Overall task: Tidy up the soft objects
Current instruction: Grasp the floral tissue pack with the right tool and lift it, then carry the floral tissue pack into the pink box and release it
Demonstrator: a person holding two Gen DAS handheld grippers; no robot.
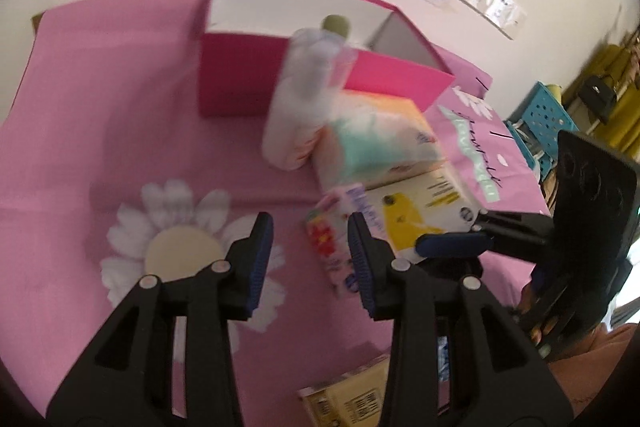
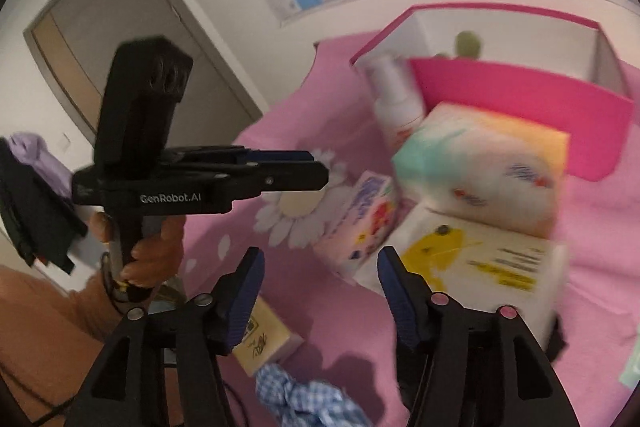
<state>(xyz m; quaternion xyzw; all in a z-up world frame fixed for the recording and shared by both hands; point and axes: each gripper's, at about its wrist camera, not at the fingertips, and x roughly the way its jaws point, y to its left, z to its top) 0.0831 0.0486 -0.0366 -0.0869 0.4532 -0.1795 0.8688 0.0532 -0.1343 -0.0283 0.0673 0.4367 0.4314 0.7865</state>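
Left wrist: left gripper (image 1: pixel 310 259) released, empty, over pink cloth (image 1: pixel 120 107). Small floral pack (image 1: pixel 332 247) at 1 o'clock off its tips; pink box (image 1: pixel 248 83) at 12. Risk: roll pack (image 1: pixel 296 99) leaning on box may topple if bumped.

Right wrist: right gripper (image 2: pixel 320 291) spread, empty. Yellow-print pack (image 2: pixel 476 267) at 2 o'clock beneath pastel pack (image 2: pixel 488 163); tugging it could spill the stack.

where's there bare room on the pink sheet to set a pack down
Open sheet lies left of the pink box, running down to the printed daisy and the left gripper. It is crowded right of that: the white roll, the pastel tissue pack, the yellow-print pack and the small flowered pack sit bunched together against the box.
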